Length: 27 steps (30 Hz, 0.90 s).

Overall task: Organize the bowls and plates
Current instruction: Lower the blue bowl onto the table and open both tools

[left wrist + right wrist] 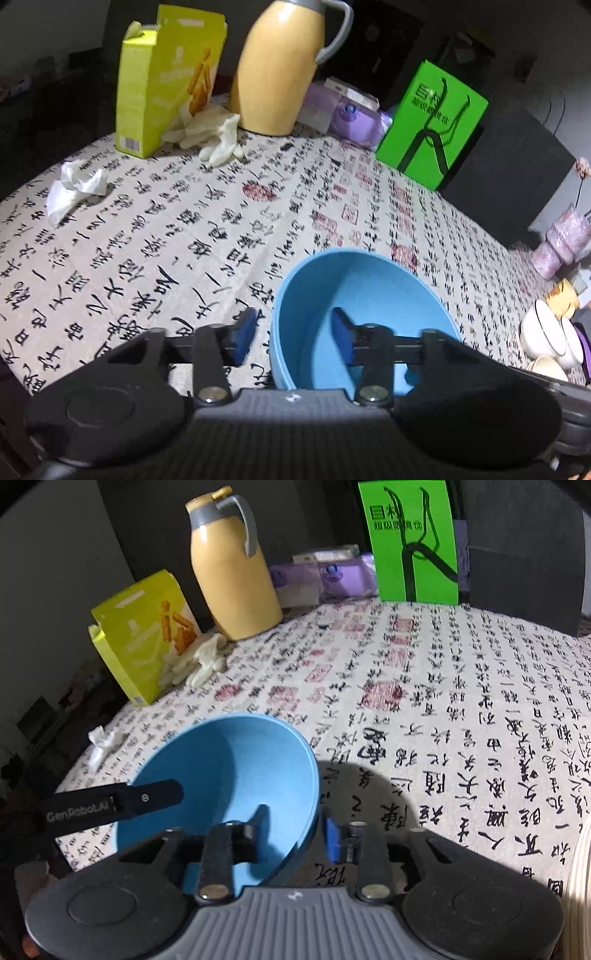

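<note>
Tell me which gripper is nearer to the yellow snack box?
Left. The left gripper straddles the blue bowl's rim on the side toward the yellow snack box; the right gripper straddles the opposite rim.

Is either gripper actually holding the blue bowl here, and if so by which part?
Neither. Both the left gripper and right gripper straddle the blue bowl rim on opposite sides, but their fingers stand clear of the wall.

"GenRobot.AI" on left hand-held gripper (177, 794) finger
</note>
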{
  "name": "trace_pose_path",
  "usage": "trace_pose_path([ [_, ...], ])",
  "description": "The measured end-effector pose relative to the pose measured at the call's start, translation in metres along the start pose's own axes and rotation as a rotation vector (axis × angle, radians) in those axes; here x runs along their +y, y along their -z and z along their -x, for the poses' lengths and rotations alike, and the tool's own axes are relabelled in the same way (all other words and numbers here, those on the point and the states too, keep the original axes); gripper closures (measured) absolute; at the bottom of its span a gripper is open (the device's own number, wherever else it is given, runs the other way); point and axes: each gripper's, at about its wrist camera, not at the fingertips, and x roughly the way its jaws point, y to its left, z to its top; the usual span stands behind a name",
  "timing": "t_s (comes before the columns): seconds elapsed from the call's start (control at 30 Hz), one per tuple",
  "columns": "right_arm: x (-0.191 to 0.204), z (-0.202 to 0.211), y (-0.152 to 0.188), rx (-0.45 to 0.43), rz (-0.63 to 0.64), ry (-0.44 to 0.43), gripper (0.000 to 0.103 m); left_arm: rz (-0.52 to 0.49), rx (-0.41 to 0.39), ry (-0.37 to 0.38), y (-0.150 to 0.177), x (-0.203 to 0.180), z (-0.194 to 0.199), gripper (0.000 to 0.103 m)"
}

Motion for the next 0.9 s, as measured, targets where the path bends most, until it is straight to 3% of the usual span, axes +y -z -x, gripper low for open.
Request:
trace_pose_path([
  [0.1, -0.004, 0.012, 0.006, -0.059, 0.006, -0.023, 0.028, 0.005, -0.034, -0.008, -0.001, 0.0, 0.01, 0.042],
  [0.17, -0.006, 0.021, 0.011, -0.105, 0.013, -0.016, 0.02, 0.0, -0.054, -0.022, -0.002, -0.002, 0.016, 0.024],
  [0.2, -0.009, 0.025, 0.013, -0.123, 0.014, -0.012, 0.015, -0.002, -0.064, -0.018, -0.002, -0.003, 0.019, 0.021],
  [0.3, -0.016, 0.035, 0.018, -0.152, 0.006, -0.008, 0.011, -0.013, -0.094, -0.011, 0.001, -0.007, 0.03, 0.012],
  [0.33, -0.019, 0.039, 0.02, -0.159, -0.001, -0.009, 0.01, -0.022, -0.107, -0.017, 0.002, -0.009, 0.033, 0.003],
  [0.37, -0.022, 0.043, 0.022, -0.166, -0.009, -0.01, 0.01, -0.032, -0.127, -0.019, 0.004, -0.011, 0.036, 0.0],
  [0.43, -0.028, 0.05, 0.025, -0.183, -0.022, -0.005, 0.009, -0.05, -0.151, -0.023, 0.007, -0.017, 0.042, 0.0],
  [0.5, -0.031, 0.057, 0.028, -0.195, -0.019, 0.011, 0.0, -0.052, -0.159, -0.027, 0.01, -0.022, 0.047, 0.0],
  [0.9, -0.052, 0.1, 0.048, -0.279, -0.039, 0.061, 0.0, -0.096, -0.205, -0.018, 0.029, -0.056, 0.071, 0.0],
])
